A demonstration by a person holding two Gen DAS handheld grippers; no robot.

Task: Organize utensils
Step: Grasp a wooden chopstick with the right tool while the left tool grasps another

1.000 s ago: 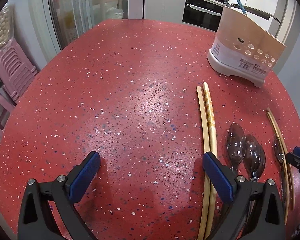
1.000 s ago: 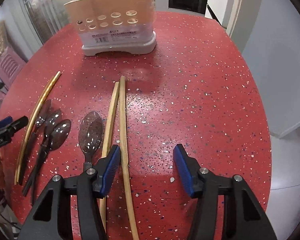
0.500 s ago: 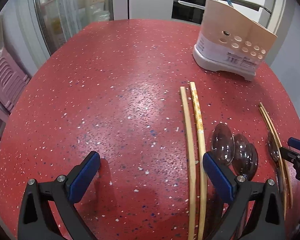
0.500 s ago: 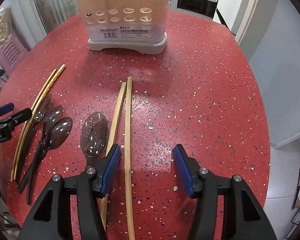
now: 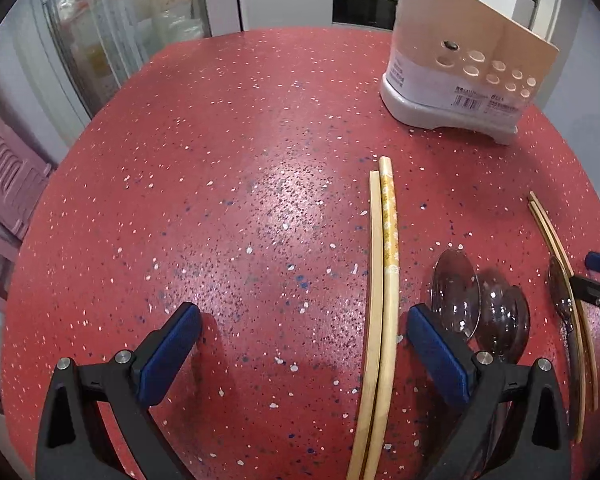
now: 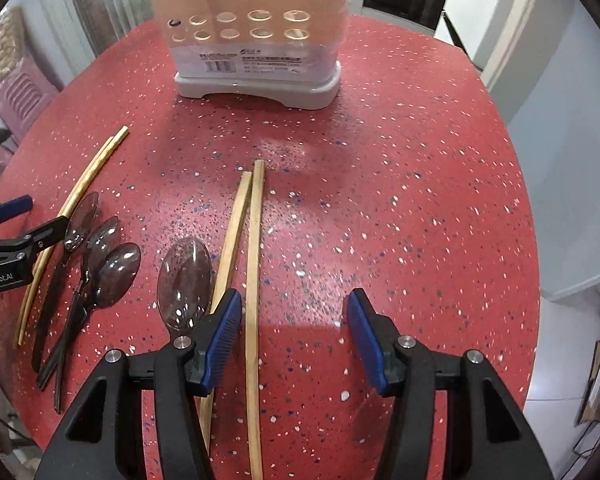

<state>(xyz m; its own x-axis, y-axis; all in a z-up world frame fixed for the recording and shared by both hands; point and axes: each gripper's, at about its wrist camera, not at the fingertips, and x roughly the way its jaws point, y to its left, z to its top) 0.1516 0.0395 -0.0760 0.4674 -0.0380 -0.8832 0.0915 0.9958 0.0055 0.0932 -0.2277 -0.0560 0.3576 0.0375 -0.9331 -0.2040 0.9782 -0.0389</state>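
Two pale chopsticks [image 5: 384, 280] lie between the fingers of my open left gripper [image 5: 302, 320], close to its right finger. Clear dark spoons [image 5: 456, 292] lie just right of that finger. Farther right are another chopstick pair [image 5: 556, 248] and my right gripper [image 5: 592, 276]. In the right wrist view my right gripper [image 6: 294, 308] is open over the table. One chopstick [image 6: 254, 280] runs between its fingers and the other [image 6: 232, 232] passes under the left finger. A spoon [image 6: 184, 280] lies beside it. The beige utensil holder [image 6: 256, 40] stands at the back.
The red speckled table [image 5: 220, 200] is round, and its edge drops to the floor on the right [image 6: 560, 320]. Three more spoons [image 6: 112, 268] and chopsticks [image 6: 88, 176] lie by my left gripper [image 6: 36, 216]. Pink stools [image 5: 8, 176] stand off the left edge.
Both grippers have drifted across the table and rolled a little. The holder looks nearer in both views. In the left view the chopsticks now lie inside the right finger instead of under it.
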